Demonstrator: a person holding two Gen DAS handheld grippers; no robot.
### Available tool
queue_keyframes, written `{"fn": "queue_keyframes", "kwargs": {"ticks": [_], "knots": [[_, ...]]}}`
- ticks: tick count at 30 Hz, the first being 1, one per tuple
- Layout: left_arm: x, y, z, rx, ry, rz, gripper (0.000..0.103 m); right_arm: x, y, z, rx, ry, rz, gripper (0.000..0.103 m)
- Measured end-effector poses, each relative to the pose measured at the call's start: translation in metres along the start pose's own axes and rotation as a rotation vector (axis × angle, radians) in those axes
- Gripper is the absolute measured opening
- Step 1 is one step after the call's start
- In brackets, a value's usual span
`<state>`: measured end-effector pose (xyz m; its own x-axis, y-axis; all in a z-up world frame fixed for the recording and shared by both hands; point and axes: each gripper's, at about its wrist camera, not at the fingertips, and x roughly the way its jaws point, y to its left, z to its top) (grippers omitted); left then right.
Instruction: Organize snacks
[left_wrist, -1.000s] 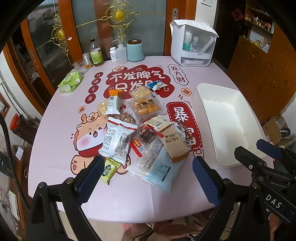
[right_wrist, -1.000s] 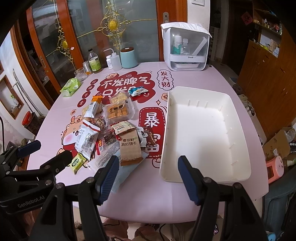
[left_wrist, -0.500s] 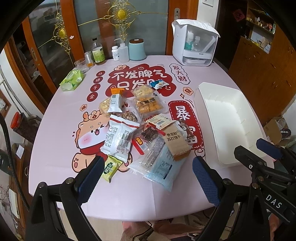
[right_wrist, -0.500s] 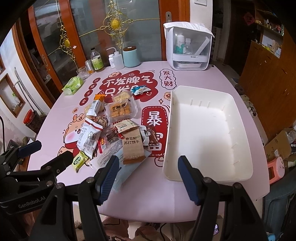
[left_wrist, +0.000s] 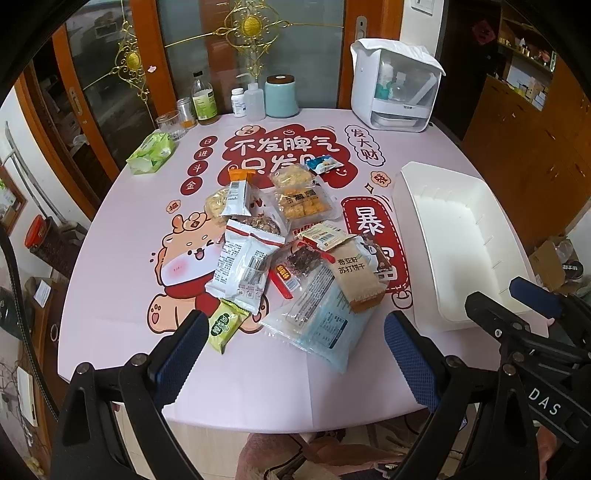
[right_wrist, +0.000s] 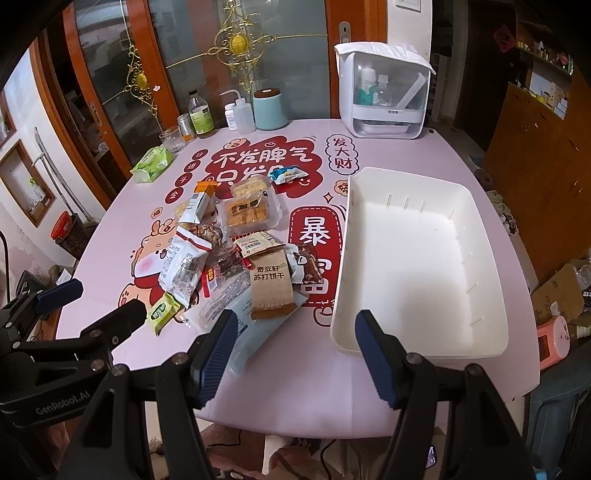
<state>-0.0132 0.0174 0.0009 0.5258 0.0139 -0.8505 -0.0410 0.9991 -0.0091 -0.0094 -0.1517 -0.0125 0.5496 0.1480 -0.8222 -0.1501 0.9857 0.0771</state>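
Right wrist view shows the white bin (right_wrist: 424, 258) lying empty on the pink table (right_wrist: 295, 354), with the snack pile (right_wrist: 229, 254) heaped just to the left of the bin, no packet yet inside it. The likeliest trouble is in that heap: the packets overlap, so a grab at the brown cracker packet (right_wrist: 271, 288), which lies on the pale blue bag (right_wrist: 243, 332), could pinch both wrappers or drag neighbours along. The slick film may also slip out of the pads, and the crisp pastries in the clear pack (right_wrist: 247, 214) farther from the near edge could be crushed by a hard squeeze. The small green packet (left_wrist: 223, 326), at the pile's end farthest from the bin, might get nudged toward the table edge.

The right gripper (right_wrist: 293, 350) hovers over the near table edge, between pile and bin, jaws spread wide and holding nothing. The left gripper (left_wrist: 295, 350) hangs above the near end of the pile, likewise released and empty, fingers straddling the blue bag from above without touching it.
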Motion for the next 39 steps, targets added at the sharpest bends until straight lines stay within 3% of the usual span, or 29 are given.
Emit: {"fn": "queue_keyframes", "kwargs": {"ticks": [28, 39], "knots": [[0.000, 0.014, 0.010, 0.038, 0.002, -0.003, 0.095, 0.004, 0.021, 0.013, 0.018, -0.004, -0.007, 0.067], [0.017, 0.032, 0.026, 0.066, 0.028, -0.021, 0.095, 0.029, 0.034, 0.026, 0.059, 0.040, 0.012, 0.067]]}}
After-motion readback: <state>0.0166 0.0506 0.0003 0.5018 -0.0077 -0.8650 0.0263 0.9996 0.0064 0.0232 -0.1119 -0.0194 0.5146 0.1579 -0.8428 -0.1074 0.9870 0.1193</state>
